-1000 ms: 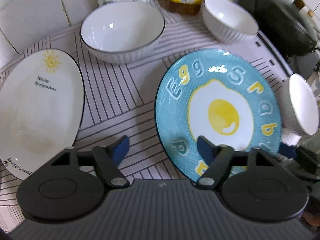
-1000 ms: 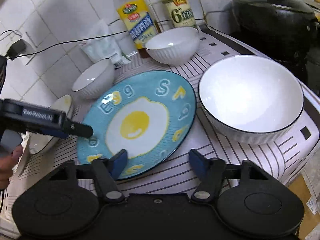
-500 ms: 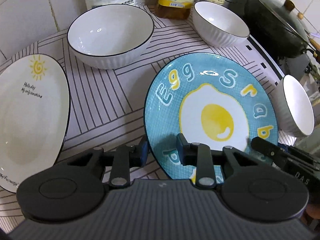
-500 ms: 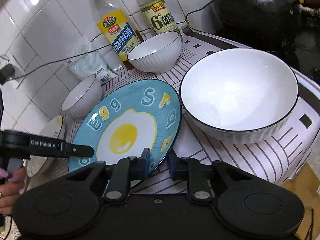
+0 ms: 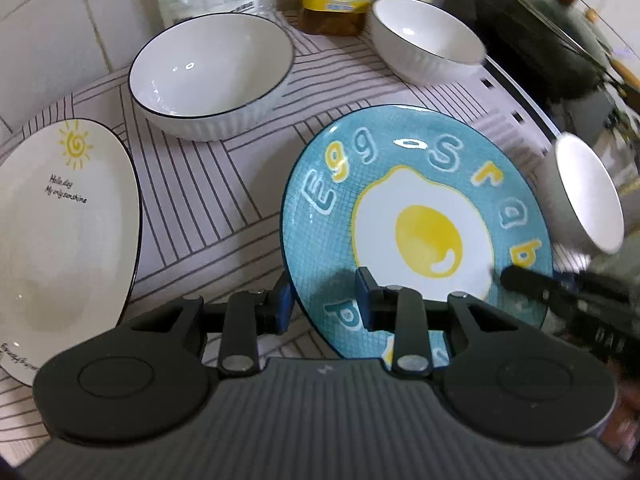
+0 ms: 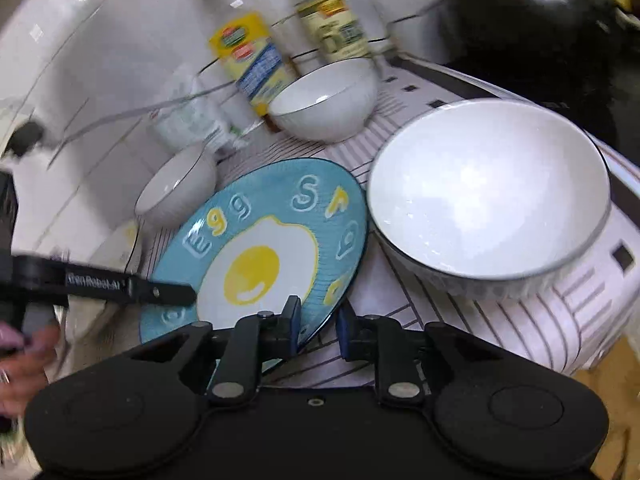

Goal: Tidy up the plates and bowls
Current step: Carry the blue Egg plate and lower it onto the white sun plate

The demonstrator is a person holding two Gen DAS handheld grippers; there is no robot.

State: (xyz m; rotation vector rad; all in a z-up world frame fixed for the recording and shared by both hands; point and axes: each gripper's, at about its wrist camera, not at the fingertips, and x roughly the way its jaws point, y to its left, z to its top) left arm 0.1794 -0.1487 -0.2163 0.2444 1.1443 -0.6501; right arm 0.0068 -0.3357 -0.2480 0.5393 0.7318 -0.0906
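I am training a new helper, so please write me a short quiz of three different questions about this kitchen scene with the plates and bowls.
1. True or false: both grippers are closed on the rim of the same plate.
2. Multiple choice: what is drawn on the white oval plate? A) a fish B) a yellow sun C) a red flower
3. Short answer: how many white bowls stand on the striped mat?

Key
1. True. The left gripper and the right gripper each pinch the edge of the blue egg plate, at two different places on its rim.
2. B.
3. Three: one large bowl and two smaller ones.
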